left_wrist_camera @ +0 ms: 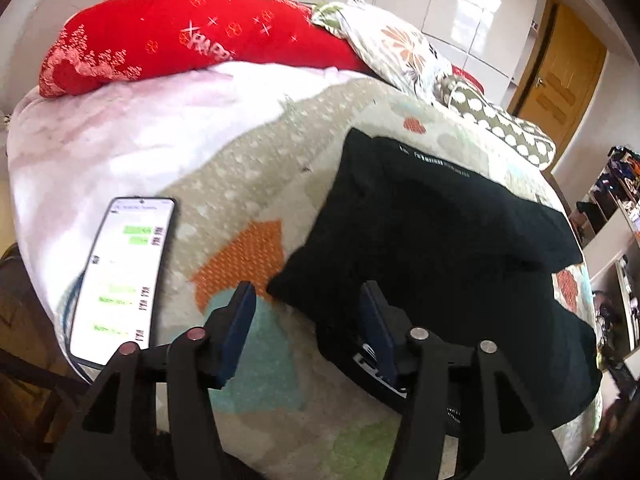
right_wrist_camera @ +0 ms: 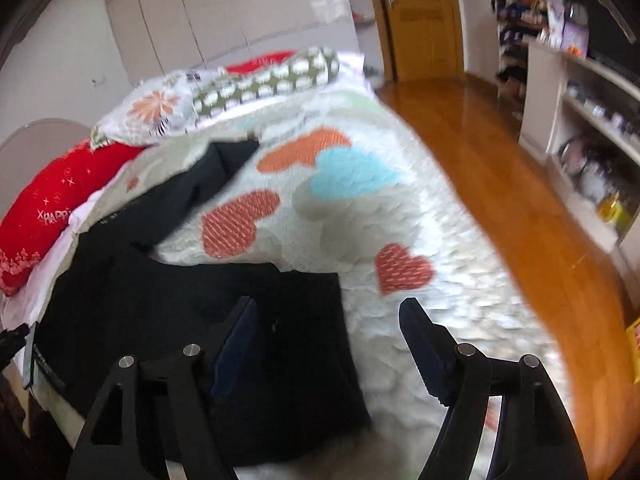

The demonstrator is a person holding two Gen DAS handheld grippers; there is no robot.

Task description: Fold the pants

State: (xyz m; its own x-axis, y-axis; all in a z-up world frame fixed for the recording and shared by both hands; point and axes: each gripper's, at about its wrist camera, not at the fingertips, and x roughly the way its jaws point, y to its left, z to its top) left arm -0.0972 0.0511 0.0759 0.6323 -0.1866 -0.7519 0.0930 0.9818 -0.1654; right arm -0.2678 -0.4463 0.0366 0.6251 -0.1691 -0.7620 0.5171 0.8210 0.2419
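Note:
Black pants (left_wrist_camera: 448, 240) lie on the heart-patterned quilt (left_wrist_camera: 256, 184) of a bed, folded into a bent shape. My left gripper (left_wrist_camera: 308, 300) is open above the pants' near left corner, with its right finger over the fabric and nothing held. In the right wrist view the pants (right_wrist_camera: 180, 300) fill the lower left, with one leg running back toward the pillows. My right gripper (right_wrist_camera: 328, 316) is open and empty over the pants' right edge, where cloth meets quilt (right_wrist_camera: 400, 208).
A lit phone (left_wrist_camera: 124, 280) lies on the bed's left edge. A red pillow (left_wrist_camera: 180, 36), a floral pillow (left_wrist_camera: 400, 52) and a dotted bolster (right_wrist_camera: 268, 80) sit at the head. A wood floor (right_wrist_camera: 512, 184), shelves (right_wrist_camera: 592, 120) and a door (right_wrist_camera: 420, 16) are to the right.

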